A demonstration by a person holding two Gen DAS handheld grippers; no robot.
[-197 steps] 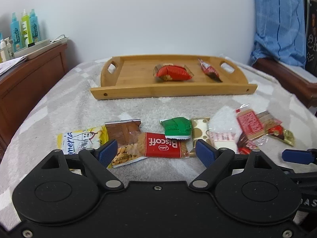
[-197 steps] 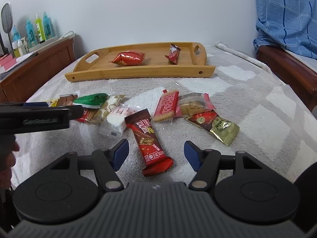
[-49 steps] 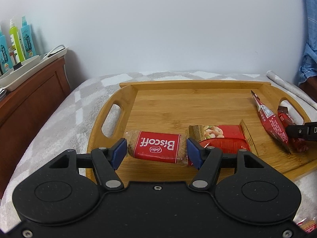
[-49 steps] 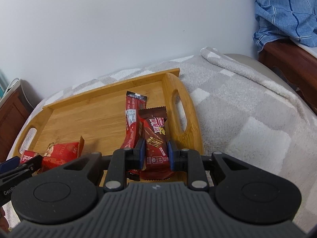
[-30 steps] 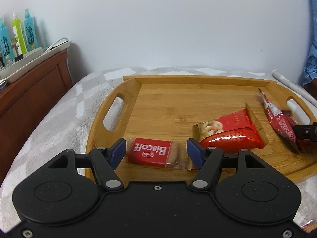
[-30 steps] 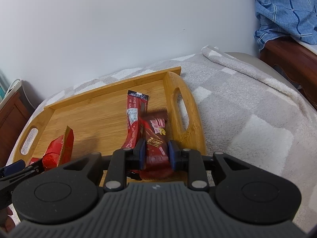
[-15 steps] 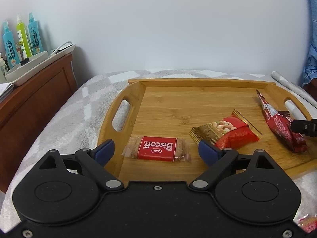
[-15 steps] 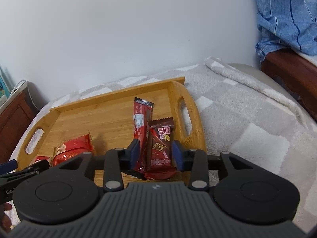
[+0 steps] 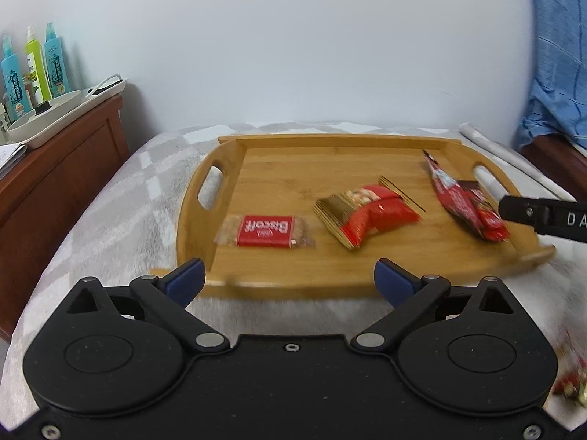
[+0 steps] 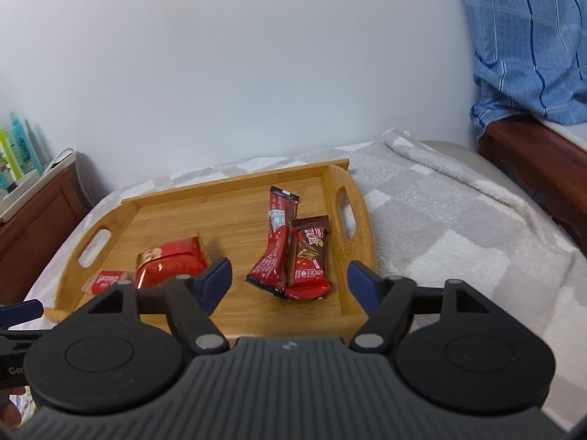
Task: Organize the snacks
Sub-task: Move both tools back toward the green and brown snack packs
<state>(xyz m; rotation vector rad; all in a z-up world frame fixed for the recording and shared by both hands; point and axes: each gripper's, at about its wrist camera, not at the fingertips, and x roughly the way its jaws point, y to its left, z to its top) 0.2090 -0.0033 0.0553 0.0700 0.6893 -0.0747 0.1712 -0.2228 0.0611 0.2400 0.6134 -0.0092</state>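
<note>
Now both snacks have been let go onto the tray.
From the left wrist, the Biscoff packet [image 9: 265,231] is seen released on the wooden tray [image 9: 194,220], the left gripper [image 9: 290,280] opening, empty; from the right wrist, the brown bar [image 10: 308,260] lies freed, the right gripper [image 10: 290,280] opening; nothing obstructs withdrawal over the bed [image 10: 458,256].

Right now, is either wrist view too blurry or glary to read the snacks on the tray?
Left wrist view: slight motion blur, Biscoff pack still legible on the tray, bottom-right corner smeared. Right wrist view: sharper, brown bar clear, fisheye bends the edges. Soft light, no glare in either.
</note>
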